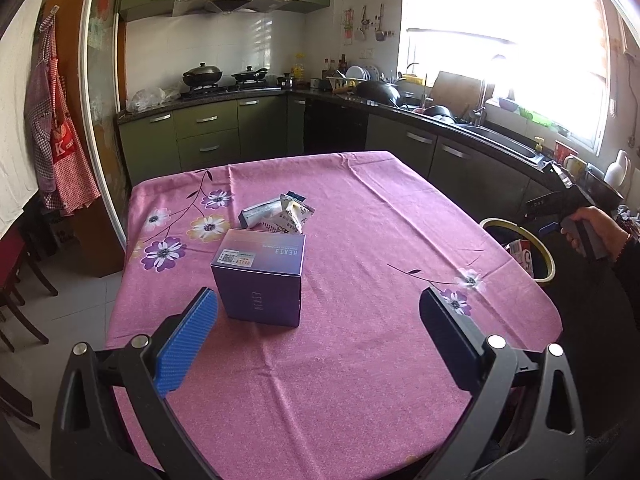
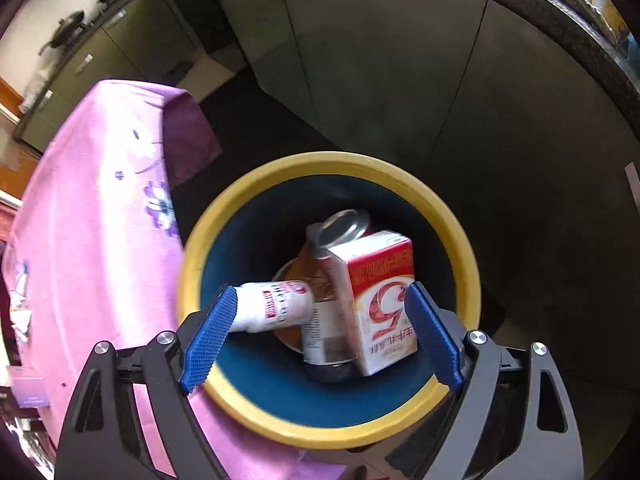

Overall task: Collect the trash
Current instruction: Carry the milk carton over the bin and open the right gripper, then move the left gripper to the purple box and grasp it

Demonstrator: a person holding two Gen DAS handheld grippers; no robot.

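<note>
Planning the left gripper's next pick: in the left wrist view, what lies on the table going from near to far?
Near to far: left gripper, open over the cloth → purple box → crumpled wrappers just behind it → far edge of the pink tablecloth.

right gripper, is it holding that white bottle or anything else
Nothing is held: the right gripper stands open over the bin, and the white bottle is dropping free.

Trash in the bin and on the table

The yellow-rimmed bin (image 2: pixel 256 196) (blue inside) holds a red-and-white carton (image 2: pixel 380 300), a can (image 2: pixel 344 226) and a white bottle (image 2: pixel 276 306) lying sideways. On the table (image 1: pixel 360 360), a purple box (image 1: pixel 260 280) stands upright just before crumpled wrappers (image 1: pixel 280 212).
</note>
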